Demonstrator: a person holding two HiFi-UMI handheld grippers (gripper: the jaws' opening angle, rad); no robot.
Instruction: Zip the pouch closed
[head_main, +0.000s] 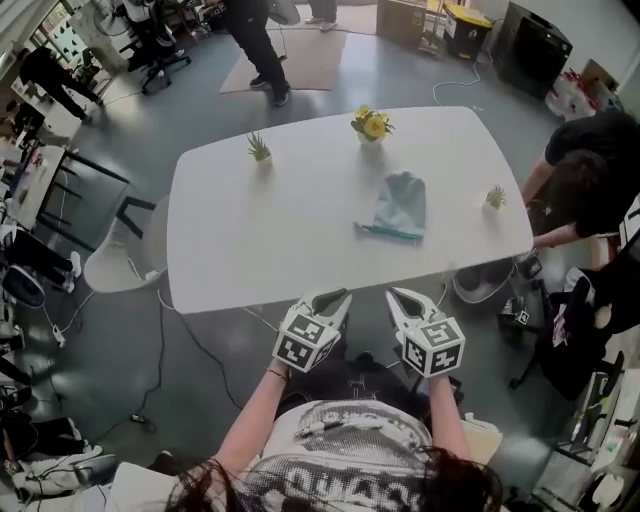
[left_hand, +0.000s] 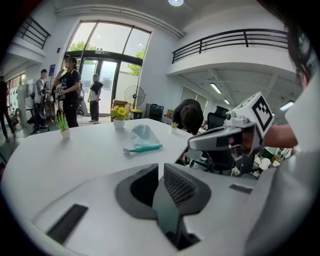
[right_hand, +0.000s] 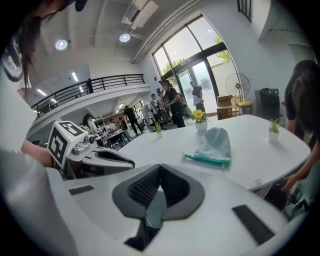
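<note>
A printed shirt (head_main: 340, 440) and two bare forearms fill the bottom of the head view. From them the left gripper (head_main: 343, 294) and the right gripper (head_main: 393, 292) reach out side by side, each with its marker cube behind the jaws. Both hang at the near edge of the white table (head_main: 250, 240), touching nothing.

In the left gripper view, the left gripper (left_hand: 161, 167) has its jaws a narrow slit apart, with only bare table showing through the gap. In the right gripper view, the right gripper (right_hand: 160, 166) has its jaws together at the tips, with nothing caught in them.

The pouch (head_main: 400, 205), pale blue-grey, lies flat on the table ahead of both claws and well apart from them. It is a little to the right of the right one and further right of the left one. Its teal zip edge (head_main: 390, 231) is the side that faces the claws. Whether the zip is open or closed cannot be told from here.

Beyond the pouch stands a pot of yellow flowers (head_main: 371, 125). A small green plant (head_main: 259, 148) sits far ahead of the left claw, and another small plant (head_main: 495, 197) stands off to the right of the pouch. A person in black (head_main: 585, 175) bends at the table's right end.
</note>
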